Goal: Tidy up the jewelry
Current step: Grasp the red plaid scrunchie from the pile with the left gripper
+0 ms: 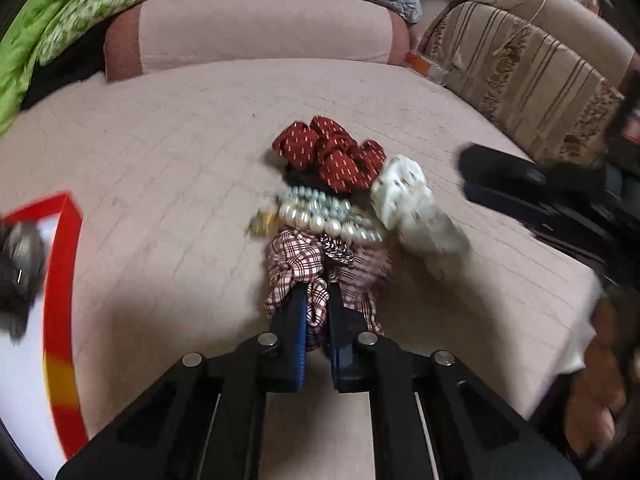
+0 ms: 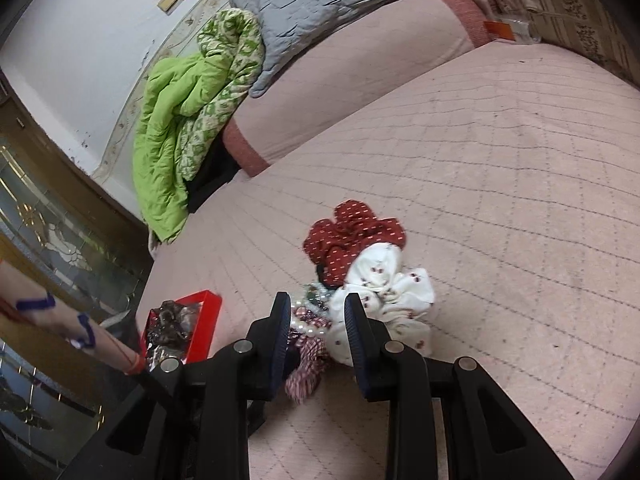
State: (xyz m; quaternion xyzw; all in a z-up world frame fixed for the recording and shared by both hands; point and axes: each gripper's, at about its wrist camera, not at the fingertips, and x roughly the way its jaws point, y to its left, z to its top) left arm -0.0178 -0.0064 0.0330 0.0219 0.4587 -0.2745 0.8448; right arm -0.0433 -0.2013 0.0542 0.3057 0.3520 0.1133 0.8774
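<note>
Left gripper [image 1: 317, 294] jaws pinch the plaid scrunchie [image 1: 298, 268], centre frame. Right gripper [image 2: 318, 314] jaws spread apart above the pearl necklace [image 2: 310, 326], lower centre

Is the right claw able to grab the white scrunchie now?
Probably yes. The right claw is open with the white scrunchie just ahead, uncovered on top; the left claw holds only the plaid scrunchie.
</note>
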